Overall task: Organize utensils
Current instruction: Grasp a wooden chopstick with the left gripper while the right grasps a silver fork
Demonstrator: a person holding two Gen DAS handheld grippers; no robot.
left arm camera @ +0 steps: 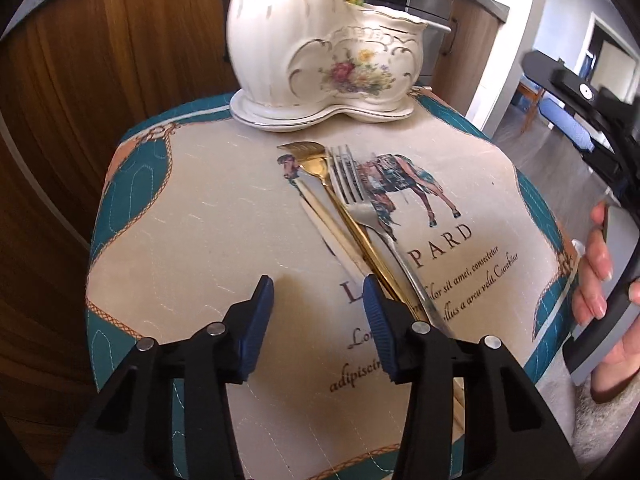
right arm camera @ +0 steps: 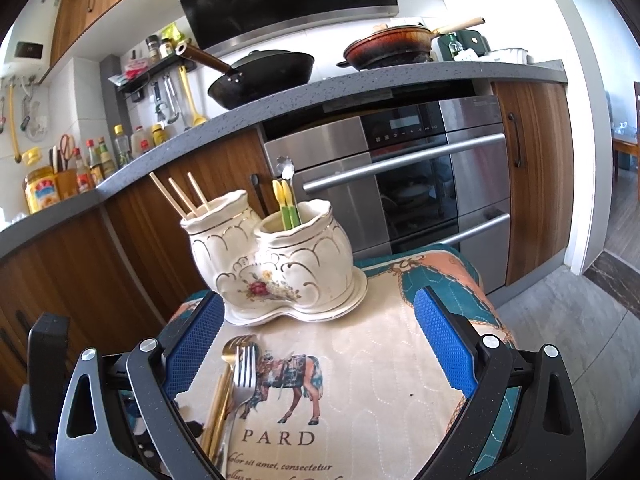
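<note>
A silver fork [left arm camera: 352,184], a gold spoon [left arm camera: 312,160] and pale chopsticks [left arm camera: 324,220] lie in a bundle on the horse-print cloth [left arm camera: 200,220], in front of a white floral two-pot ceramic holder [left arm camera: 312,48]. My left gripper [left arm camera: 318,284] hovers low over the cloth, open, with only cloth between its fingers. Its right finger [left arm camera: 376,320] sits against the handles of the bundle. My right gripper [right arm camera: 320,298] stands wide open, facing the holder [right arm camera: 280,264]. The fork [right arm camera: 245,376] lies near its left finger. The holder contains chopsticks [right arm camera: 180,196], green-handled utensils [right arm camera: 288,204] and a silver spoon [right arm camera: 285,168].
A hand [left arm camera: 596,272] grips the other gripper's handle at the cloth's right edge. Behind the small table stand a steel oven [right arm camera: 420,184], wooden cabinets [right arm camera: 536,168] and a grey counter [right arm camera: 240,120] with a wok [right arm camera: 264,76], pans and bottles. Floor opens to the right.
</note>
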